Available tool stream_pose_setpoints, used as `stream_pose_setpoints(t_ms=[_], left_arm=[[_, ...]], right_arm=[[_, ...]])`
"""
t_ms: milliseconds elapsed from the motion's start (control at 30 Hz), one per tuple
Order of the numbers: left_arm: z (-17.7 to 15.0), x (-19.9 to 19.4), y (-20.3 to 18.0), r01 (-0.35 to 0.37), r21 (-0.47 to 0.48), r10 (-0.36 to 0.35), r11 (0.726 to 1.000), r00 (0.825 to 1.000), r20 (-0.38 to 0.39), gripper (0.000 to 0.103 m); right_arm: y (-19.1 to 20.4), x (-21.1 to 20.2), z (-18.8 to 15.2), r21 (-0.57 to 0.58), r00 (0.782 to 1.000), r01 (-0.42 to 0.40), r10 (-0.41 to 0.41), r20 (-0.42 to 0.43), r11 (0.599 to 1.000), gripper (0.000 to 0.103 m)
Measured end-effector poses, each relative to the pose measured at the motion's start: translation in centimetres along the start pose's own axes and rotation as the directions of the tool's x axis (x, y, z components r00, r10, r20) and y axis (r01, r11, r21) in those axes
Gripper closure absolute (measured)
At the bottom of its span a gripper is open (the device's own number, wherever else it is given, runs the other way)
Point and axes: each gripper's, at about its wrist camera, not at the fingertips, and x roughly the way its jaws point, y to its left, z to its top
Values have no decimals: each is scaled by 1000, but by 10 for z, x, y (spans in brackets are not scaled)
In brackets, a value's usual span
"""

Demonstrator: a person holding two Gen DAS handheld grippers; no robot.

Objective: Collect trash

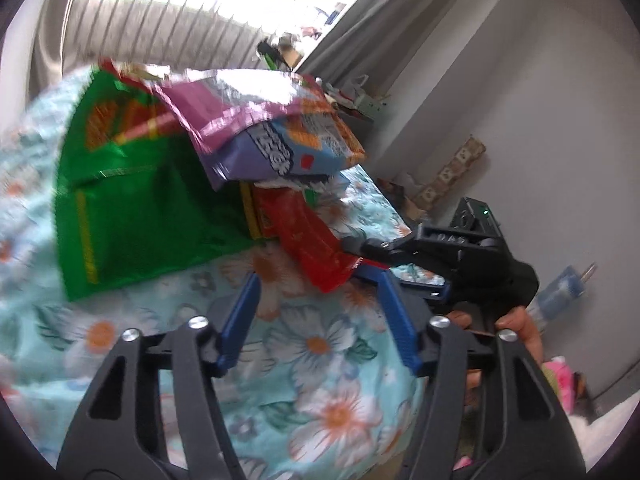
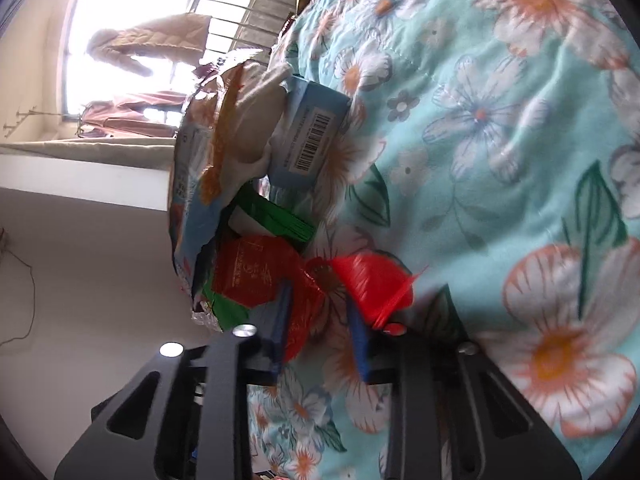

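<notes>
The left claw [image 1: 318, 312] is hanging released above the floral bedspread [image 1: 320, 360]; the right claw [image 2: 320, 320] is pinching the red wrapper [image 2: 260, 272] at the pile's edge, risking tearing or slipping.

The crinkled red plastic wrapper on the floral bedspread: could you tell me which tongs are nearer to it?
Right. The right tongs are closed on the wrapper; the left tongs are open just short of it.

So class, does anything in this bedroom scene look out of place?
Yes: a heap of snack wrappers, green, purple and red, lies on the flowered bedspread, where litter doesn't belong.
</notes>
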Motion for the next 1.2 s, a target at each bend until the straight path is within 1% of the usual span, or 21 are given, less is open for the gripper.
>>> stream_pose_setpoints(t_ms=[33,100,233,433,567,600,667,700,800,867,933,967,1000,1033,1067,1100,1133,1200], left_arm=[[0,3,2,10,-15,-11,1000,1000,-7,52],[1,10,7,24,-49,-25,999,999,-26,55],[0,23,11,37,-106,-45,994,996,-72,62],[-7,41,10,49,-149,-70,988,988,-137,74],[-11,54,10,36,-169,-64,985,984,-166,81],[-12,55,10,31,-171,-60,985,984,-170,82],[-13,57,9,18,-172,-48,985,984,-171,89],[-13,59,8,17,-173,-47,985,984,-172,90],[-13,58,9,17,-164,-45,986,985,-168,94],[-13,58,5,17,-147,-41,989,986,-163,95],[-12,59,2,3,-127,-23,992,987,-158,96],[-11,59,2,0,-124,-19,992,988,-156,96],[-11,58,2,-3,-123,-16,992,988,-155,96],[-11,58,3,-9,-121,-10,993,988,-154,96],[-11,56,3,-17,-118,-1,993,988,-151,96],[-11,54,6,-22,-115,4,993,989,-150,96],[-11,53,7,-33,-112,16,993,988,-151,96],[-12,47,12,-41,-117,23,992,988,-153,96]], right_arm=[[-1,2,0,7,1000,-2,3,-8,1000,90],[-6,5,0,19,1000,-16,17,-22,1000,94],[-13,-2,-7,32,998,-46,47,-42,998,96],[-25,-14,-22,58,994,-86,90,-66,995,96],[-29,-17,-31,71,990,-109,115,-85,992,97],[-30,-18,-33,73,988,-115,121,-92,991,97],[-32,-23,-40,74,987,-123,130,-98,990,97],[-30,-23,-42,71,986,-126,133,-102,989,97],[-28,-27,-44,51,985,-124,130,-116,991,96],[-28,-34,-45,36,988,-105,108,-109,994,95],[-26,-48,-43,-4,995,-58,57,-86,998,86],[-21,-54,-40,-18,997,-44,43,-65,999,77],[-19,-65,-36,-51,1000,-10,9,-19,999,71],[-15,-74,-32,-87,999,33,-31,24,996,69],[-11,-80,-28,-114,997,68,-62,55,991,66],[-3,-89,-21,-164,988,123,-105,109,979,60],[4,-92,-17,-203,982,155,-127,141,967,58],[17,-90,-6,-284,969,213,-164,187,935,48]])
